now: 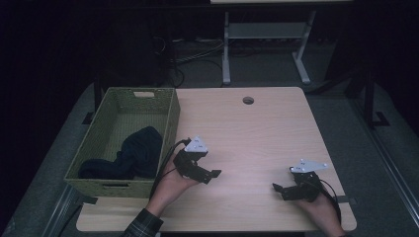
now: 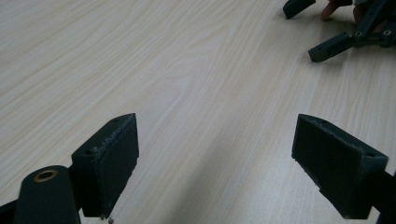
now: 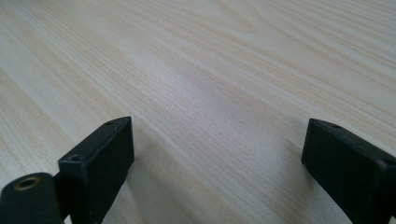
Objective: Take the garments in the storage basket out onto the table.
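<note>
Dark blue cloth (image 1: 132, 155) lay bunched in the near half of the green woven basket (image 1: 170, 123), at the left edge of the table (image 1: 257, 128); part of it slumped against the basket's right wall. Nothing touched it. Looked like clothing, kind not clear.

Left gripper (image 1: 213, 176) sat just right of the basket, low over the tabletop, jaws spread wide with bare wood between them. Its own view confirmed the gap: left gripper (image 2: 215, 158) held nothing. The other gripper's jaw tips showed at the far right of that view.

Right gripper (image 1: 277, 189) was well apart toward the near right corner, also low over the table, jaws apart. Its own view showed the same: right gripper (image 3: 217, 161) was empty over plain wood grain.

Judgement: both tools were parked off the cloth, so the work was either finished or not begun. If the cloth was to be lifted, the left gripper was nearest; it should rise over the basket wall, come down onto a raised fold rather than a flat patch, and close fully before pulling up, so the fabric did not slip or snag on the weave.

Cable hole (image 1: 248, 100) sat at the far table edge, unused.
</note>
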Available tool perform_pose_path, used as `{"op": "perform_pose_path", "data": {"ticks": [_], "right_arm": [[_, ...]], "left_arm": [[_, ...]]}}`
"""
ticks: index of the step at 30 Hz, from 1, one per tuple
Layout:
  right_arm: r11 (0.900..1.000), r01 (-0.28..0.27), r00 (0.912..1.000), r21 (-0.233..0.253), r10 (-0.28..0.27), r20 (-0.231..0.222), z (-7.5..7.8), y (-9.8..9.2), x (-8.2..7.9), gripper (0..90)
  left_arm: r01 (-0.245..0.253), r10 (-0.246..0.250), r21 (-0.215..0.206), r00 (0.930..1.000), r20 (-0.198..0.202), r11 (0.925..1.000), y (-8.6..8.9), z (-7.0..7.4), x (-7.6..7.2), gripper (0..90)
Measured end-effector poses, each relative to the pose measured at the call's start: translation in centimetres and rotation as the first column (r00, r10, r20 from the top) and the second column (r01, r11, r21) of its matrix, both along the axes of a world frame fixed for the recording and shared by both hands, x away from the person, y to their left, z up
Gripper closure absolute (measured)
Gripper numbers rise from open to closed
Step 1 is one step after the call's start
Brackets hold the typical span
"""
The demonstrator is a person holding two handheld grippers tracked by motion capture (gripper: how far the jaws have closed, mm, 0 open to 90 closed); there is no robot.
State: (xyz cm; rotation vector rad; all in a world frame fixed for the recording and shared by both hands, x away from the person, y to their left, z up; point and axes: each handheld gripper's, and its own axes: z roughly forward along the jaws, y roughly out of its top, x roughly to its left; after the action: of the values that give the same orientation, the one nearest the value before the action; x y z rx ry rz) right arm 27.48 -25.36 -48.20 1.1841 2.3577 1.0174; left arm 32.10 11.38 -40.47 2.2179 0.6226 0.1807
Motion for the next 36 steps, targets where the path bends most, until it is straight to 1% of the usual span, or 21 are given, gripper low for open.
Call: {"op": "perform_pose_path", "data": {"ticks": [9, 12, 16, 25, 29, 36], "right_arm": [[1.000, 0.000, 1.0000, 0.001, 0.000, 0.000, 0.0, 0.0, 0.0, 8.9], [1.000, 0.000, 1.0000, 0.001, 0.000, 0.000, 0.0, 0.0, 0.0, 8.9], [1.000, -0.001, 1.0000, 0.001, 0.001, 0.000, 0.0, 0.0, 0.0, 8.9], [1.000, -0.001, 1.0000, 0.001, 0.001, 0.000, 0.0, 0.0, 0.0, 8.9], [1.000, -0.001, 1.0000, 0.001, 0.001, 0.002, 0.0, 0.0, 0.0, 8.9], [1.000, -0.001, 1.0000, 0.001, 0.001, 0.000, 0.0, 0.0, 0.0, 8.9]], "left_arm": [[0.008, -0.008, -0.011, 1.0000, 0.000, 0.9999, 0.1, 0.6, 0.1, 14.5], [0.012, -0.012, -0.009, 0.9999, -0.004, 0.9999, 0.0, 0.7, 0.1, 14.4], [0.019, -0.019, -0.006, 0.9998, 0.002, 0.9998, 0.0, 1.0, 0.2, 14.5], [0.020, -0.020, -0.024, 0.9998, 0.008, 0.9995, 0.1, 1.9, 0.6, 14.5], [0.030, -0.030, -0.018, 0.9995, 0.013, 0.9994, 0.1, 2.1, 0.7, 14.5], [0.041, -0.041, 0.003, 0.9991, 0.001, 0.9991, 0.2, 2.6, 0.9, 14.5]]}}
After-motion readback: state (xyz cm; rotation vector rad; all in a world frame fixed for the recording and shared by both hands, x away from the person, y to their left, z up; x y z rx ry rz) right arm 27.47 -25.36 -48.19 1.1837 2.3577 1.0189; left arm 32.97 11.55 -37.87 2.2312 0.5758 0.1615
